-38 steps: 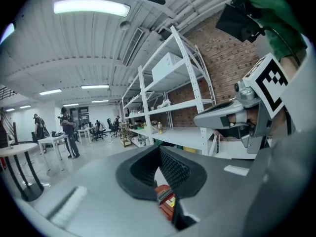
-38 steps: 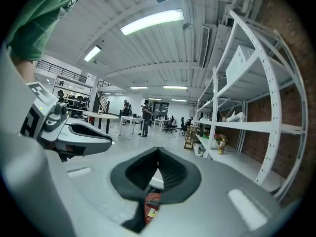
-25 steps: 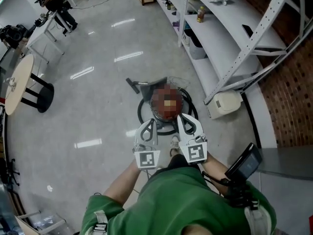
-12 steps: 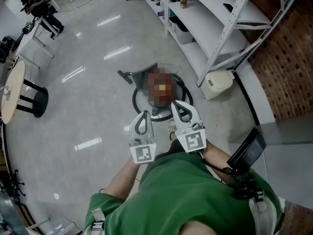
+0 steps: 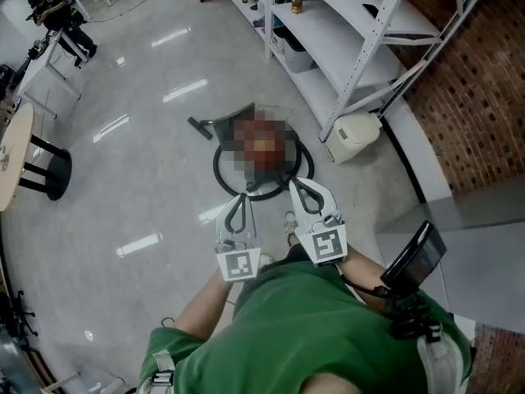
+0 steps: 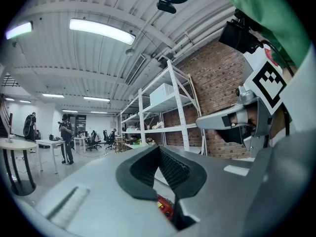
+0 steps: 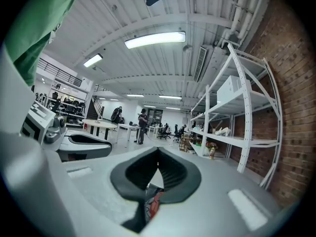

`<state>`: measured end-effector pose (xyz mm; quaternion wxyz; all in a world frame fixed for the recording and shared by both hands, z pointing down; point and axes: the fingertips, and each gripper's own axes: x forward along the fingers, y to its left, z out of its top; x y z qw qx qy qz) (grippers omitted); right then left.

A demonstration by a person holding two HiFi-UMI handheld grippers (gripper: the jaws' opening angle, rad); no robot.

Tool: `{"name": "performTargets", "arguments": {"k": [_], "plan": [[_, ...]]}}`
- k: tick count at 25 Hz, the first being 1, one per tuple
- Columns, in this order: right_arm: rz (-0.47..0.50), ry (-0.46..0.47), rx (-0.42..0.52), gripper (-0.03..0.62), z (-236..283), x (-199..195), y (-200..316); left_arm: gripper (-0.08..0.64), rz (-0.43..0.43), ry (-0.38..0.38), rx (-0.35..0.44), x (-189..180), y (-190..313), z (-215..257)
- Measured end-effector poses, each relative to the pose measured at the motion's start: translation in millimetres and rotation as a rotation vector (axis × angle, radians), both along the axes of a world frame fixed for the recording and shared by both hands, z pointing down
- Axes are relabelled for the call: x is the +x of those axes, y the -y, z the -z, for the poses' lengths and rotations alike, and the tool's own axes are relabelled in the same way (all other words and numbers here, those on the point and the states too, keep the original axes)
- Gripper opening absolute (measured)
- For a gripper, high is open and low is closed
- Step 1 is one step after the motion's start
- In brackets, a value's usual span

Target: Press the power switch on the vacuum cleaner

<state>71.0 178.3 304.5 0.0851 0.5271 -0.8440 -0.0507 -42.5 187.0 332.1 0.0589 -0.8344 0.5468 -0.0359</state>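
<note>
The vacuum cleaner (image 5: 261, 148) stands on the shiny grey floor (image 5: 139, 195) ahead of the person, its red body ringed by a coiled black hose (image 5: 220, 171), with a dark nozzle (image 5: 200, 126) lying to its far left; it sits near the foot of the white shelving (image 5: 361, 31), and a white box-like appliance (image 5: 354, 135) rests on the floor just beside that shelving; the person, in a green shirt (image 5: 303, 327), holds both grippers out low over the floor, side by side and close together but apart, pointing toward the vacuum cleaner and short of it; the left gripper (image 5: 242, 199) has its fingers together at the tips, with nothing between them, and in the left gripper view (image 6: 159, 148) a sliver of the red vacuum cleaner (image 6: 165, 206) shows through the gap below the joined tips; the right gripper (image 5: 298, 185) likewise has its fingers closed tip to tip on nothing, its own view (image 7: 158, 149) showing a bit of red (image 7: 154, 201) beneath them; neither gripper touches the vacuum cleaner; a round table (image 5: 10, 158) on black legs stands well apart at the far left, and a brick wall (image 5: 484, 97) runs behind the shelving.
</note>
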Motion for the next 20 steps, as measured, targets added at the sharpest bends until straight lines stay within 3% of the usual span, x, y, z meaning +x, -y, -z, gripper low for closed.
{"name": "performTargets", "arguments": {"k": [20], "plan": [[-0.021, 0.021, 0.042, 0.003, 19, 17, 4, 0.006, -0.008, 0.017, 0.009, 14, 3, 8]]}}
